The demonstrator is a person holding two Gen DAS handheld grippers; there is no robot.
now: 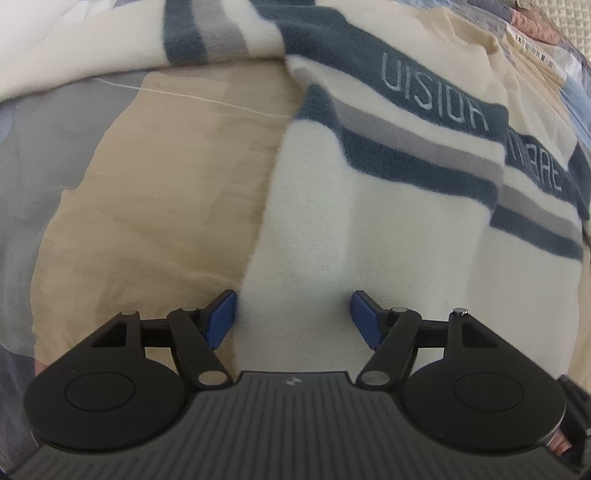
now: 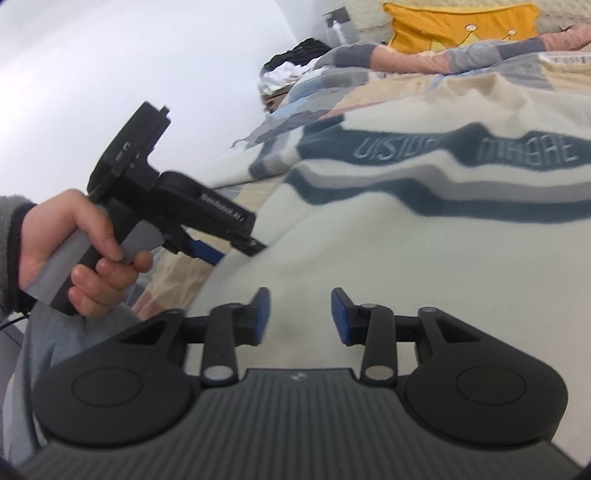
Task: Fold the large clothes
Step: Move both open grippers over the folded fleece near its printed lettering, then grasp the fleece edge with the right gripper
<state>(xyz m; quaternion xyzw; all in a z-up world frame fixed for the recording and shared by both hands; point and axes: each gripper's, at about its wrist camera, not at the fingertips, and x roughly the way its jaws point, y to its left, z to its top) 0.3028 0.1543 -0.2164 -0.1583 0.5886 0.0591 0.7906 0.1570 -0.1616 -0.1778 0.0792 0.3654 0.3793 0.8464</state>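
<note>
Hovering low over the cream sweater (image 1: pixel 332 229), left gripper (image 1: pixel 293 317) with blue pads spread wide, one pad at the garment's side edge, nothing pinched between them. Right gripper (image 2: pixel 300 317) likewise parted, narrower, empty, poised above plain cream cloth near the hem. Beyond that, gripped by a bare hand (image 2: pixel 74 251), the left tool seen tipped steeply down at the sweater's edge. Farther out, lying spread on the patchwork bedspread (image 1: pixel 147 166), body flat, navy and grey stripes and lettering (image 1: pixel 436 99) face up, a sleeve crossing near the top. Judging by this: laid out, side folds possibly begun, main folds not yet made. Farthest, an orange pillow (image 2: pixel 458 26).
</note>
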